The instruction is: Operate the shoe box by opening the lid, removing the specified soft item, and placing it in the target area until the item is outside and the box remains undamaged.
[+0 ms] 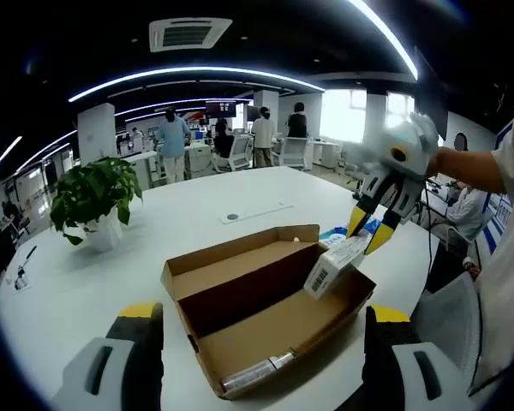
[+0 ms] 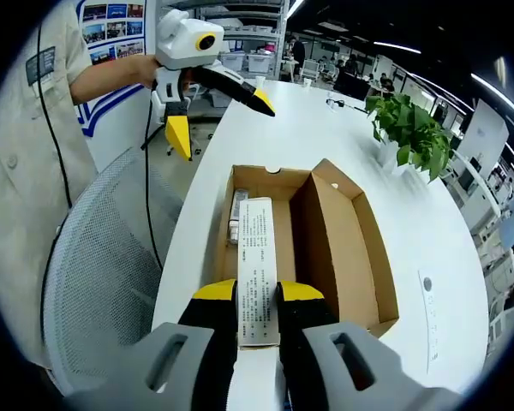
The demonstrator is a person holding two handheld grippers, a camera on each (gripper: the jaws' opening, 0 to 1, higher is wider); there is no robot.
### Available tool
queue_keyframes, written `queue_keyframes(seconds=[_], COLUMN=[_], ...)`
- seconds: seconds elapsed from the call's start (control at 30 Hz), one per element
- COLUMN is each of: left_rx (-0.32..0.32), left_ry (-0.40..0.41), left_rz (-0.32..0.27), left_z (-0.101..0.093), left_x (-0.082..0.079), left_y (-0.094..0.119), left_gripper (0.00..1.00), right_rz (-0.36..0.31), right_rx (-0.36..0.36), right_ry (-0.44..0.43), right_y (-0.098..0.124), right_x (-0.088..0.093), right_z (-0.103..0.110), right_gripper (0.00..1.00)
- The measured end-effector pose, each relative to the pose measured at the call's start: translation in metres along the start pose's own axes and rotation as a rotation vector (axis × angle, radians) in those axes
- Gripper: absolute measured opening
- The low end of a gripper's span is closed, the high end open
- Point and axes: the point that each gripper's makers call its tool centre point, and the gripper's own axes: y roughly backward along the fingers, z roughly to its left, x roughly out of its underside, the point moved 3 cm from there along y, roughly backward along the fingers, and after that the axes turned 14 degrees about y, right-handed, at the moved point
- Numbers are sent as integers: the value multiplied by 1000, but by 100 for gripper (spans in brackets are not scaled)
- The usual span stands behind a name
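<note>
Two tongs in play. My right tongs [image 2: 258, 310] are closed on a long white carton [image 2: 258, 267] with printed text, clamped at its near end between the yellow-tipped jaws; the carton points out over the open shoe box [image 2: 343, 248]. In the left gripper view the same carton [image 1: 336, 265] hangs tilted above the box's right end, pinched by the right tongs [image 1: 369, 229], and I cannot tell whether its lower corner touches the rim.

My left tongs [image 1: 261, 330] stand wide open and hold nothing, jaws either side of the near edge of the shoe box [image 1: 265, 317]. In the right gripper view the left tongs [image 2: 214, 107] hover beyond the far end of the box, jaws spread.

The box sits on the white bench [image 1: 197, 214] with its lid folded back alongside. A small silver-wrapped item [image 1: 255, 372] lies in the box against the near wall. A potted plant [image 1: 94, 201] stands well apart on the bench. A mesh chair [image 2: 103, 282] sits beside the bench edge.
</note>
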Motion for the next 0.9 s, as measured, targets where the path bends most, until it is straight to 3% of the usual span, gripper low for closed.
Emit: queue_keyframes(seconds=[0.9], left_rx=[0], left_ry=[-15], left_rz=[22], left_z=[0], left_x=[2], left_y=[-2], left_gripper=[100], right_rz=[17], right_rx=[62], right_ry=[-40], right_y=[51], right_x=[39], right_z=[-24], right_gripper=[14])
